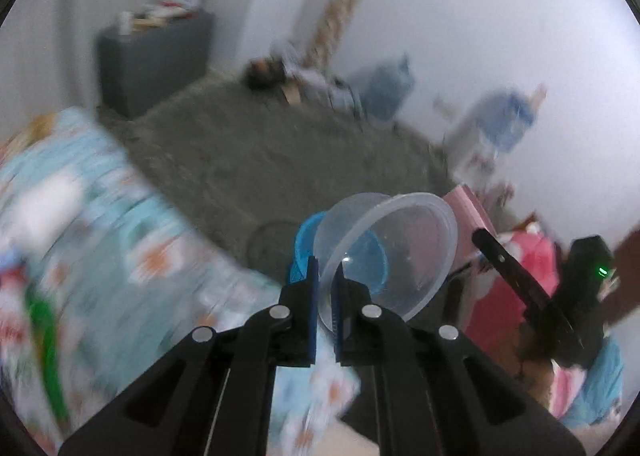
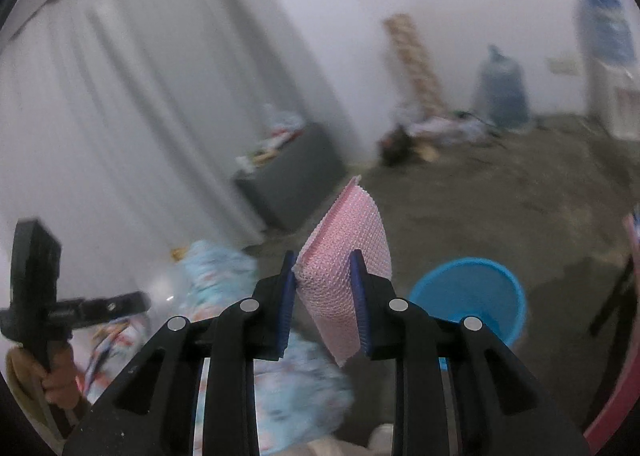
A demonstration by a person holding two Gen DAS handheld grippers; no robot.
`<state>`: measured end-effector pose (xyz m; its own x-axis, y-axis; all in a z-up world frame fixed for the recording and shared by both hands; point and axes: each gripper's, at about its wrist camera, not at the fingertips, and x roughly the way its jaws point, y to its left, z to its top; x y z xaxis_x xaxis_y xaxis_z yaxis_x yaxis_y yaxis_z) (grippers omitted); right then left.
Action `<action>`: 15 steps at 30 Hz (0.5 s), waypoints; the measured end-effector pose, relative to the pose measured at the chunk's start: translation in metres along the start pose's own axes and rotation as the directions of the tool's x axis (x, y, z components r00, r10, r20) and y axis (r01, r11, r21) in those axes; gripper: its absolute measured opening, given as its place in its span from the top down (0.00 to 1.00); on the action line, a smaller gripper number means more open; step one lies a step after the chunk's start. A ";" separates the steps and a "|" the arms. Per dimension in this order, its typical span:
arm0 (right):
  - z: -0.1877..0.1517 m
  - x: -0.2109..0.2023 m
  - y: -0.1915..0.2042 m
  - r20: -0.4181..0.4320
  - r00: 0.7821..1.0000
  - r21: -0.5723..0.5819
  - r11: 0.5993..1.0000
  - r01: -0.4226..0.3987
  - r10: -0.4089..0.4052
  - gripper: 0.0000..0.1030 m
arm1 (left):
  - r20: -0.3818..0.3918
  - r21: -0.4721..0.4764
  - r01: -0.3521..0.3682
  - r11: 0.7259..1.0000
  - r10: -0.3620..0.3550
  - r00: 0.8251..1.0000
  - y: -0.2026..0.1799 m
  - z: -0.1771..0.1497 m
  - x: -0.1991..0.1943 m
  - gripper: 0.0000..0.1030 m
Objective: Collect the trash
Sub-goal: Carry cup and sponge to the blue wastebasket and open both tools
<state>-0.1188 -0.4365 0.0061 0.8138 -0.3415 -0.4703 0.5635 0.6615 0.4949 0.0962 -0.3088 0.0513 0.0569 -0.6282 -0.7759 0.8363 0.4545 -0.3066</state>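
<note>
My left gripper (image 1: pixel 326 276) is shut on the rim of a clear plastic bowl (image 1: pixel 396 252) and holds it in the air. Through and behind the bowl I see a blue bucket (image 1: pixel 308 236) on the floor. My right gripper (image 2: pixel 324 268) is shut on a pink textured sponge (image 2: pixel 344 256), which also shows in the left wrist view (image 1: pixel 468 216). The blue bucket (image 2: pixel 468 296) stands on the floor just right of the right gripper. Both views are motion-blurred.
A patterned light-blue bedspread (image 1: pixel 100 236) fills the left. A grey carpet (image 1: pixel 260 152) covers the floor. A dark grey box (image 1: pixel 156 60) with clutter stands by the curtain. Bags and clutter (image 1: pixel 320 84) lie along the far wall. Pink-red fabric (image 1: pixel 516 288) lies at right.
</note>
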 end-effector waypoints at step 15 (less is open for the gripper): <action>0.001 0.155 -0.177 -0.233 0.951 0.254 0.931 0.263 -0.205 0.61 | -0.363 0.121 -0.071 0.990 0.110 0.925 -0.078 0.058 0.318 0.76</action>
<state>-0.0925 -0.6069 -0.1538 0.6252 -0.3046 -0.7186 0.7744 0.3568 0.5225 0.0805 -0.5811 -0.1397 -0.0530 -0.3017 -0.9519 0.8900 0.4181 -0.1820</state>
